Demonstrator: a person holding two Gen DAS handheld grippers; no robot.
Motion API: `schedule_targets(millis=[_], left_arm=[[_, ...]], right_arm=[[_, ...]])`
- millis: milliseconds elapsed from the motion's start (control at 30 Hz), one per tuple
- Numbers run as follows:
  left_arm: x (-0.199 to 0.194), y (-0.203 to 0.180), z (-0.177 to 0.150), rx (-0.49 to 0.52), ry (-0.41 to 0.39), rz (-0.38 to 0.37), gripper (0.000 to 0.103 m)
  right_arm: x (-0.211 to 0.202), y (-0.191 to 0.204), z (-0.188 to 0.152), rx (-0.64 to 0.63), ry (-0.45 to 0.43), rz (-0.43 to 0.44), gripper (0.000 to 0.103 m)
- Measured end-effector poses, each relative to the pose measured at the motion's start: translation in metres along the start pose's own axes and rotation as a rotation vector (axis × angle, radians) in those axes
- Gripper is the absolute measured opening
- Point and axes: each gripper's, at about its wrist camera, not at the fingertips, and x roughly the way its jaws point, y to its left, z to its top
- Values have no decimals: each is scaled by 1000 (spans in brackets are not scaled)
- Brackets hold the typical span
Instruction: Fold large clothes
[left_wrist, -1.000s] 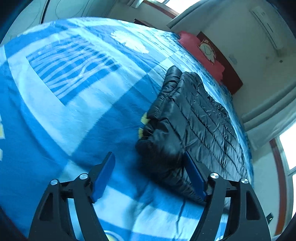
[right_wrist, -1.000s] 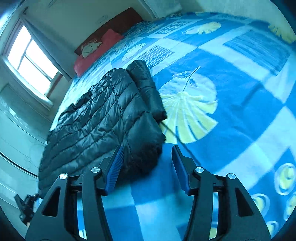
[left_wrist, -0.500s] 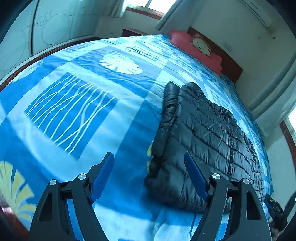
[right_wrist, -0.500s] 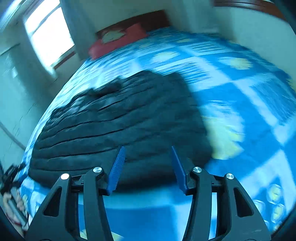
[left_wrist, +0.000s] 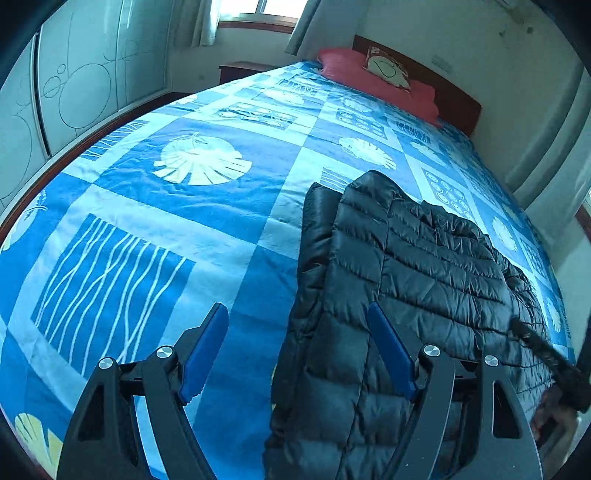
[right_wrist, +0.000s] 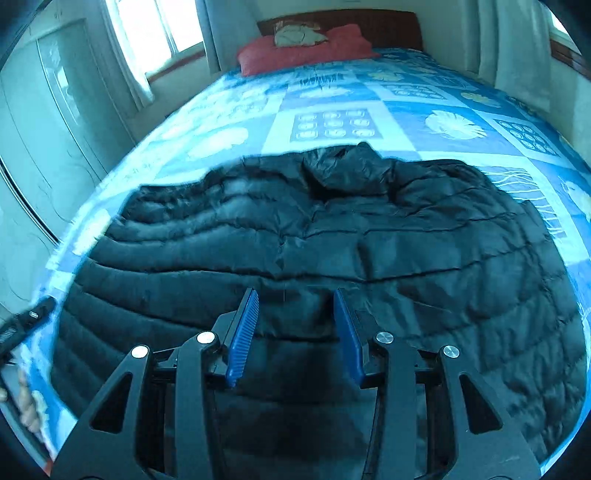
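A black quilted puffer jacket (left_wrist: 417, 280) is lying flat on a bed, spread over a blue patchwork bedspread (left_wrist: 177, 221) printed with pale leaves and wavy lines. In the left wrist view the jacket is filling the right half of the scene, with one sleeve folded in along its left edge, and it is running from the near edge of the bed toward the far middle.

The left gripper (left_wrist: 297, 334) is hovering above the bed with its jaws standing wide apart and nothing between the blue pads. Its left finger is hanging over bare bedspread, its right finger is over the jacket's near left part, and the jacket's sleeve edge is lying below the gap.

In the right wrist view the jacket (right_wrist: 369, 236) is stretching across the whole width of the scene, its collar bunched at the far middle. The right gripper (right_wrist: 295, 325) is poised over the jacket's near middle. Its jaws have just been closing and are now standing partly apart, with no fabric pinched between them.

At the far end of the bed a red pillow (right_wrist: 306, 51) is resting against a dark wooden headboard (right_wrist: 340, 18).
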Motion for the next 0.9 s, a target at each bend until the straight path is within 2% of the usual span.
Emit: schedule_targets(millis=[100, 533, 600, 700, 900], left_arm=[[10, -1, 3, -8, 20, -13, 77], [44, -31, 9, 46, 83, -46, 77], [50, -36, 11, 62, 103, -49, 82], [59, -42, 14, 104, 118, -31, 84], [79, -39, 16, 110, 164, -34, 89]], right_arm=[[16, 0, -8, -10, 2, -23, 45], [21, 9, -23, -36, -39, -61, 45], [21, 8, -23, -36, -41, -60, 45], [20, 8, -24, -37, -45, -62, 45], [18, 11, -27, -35, -55, -62, 45]])
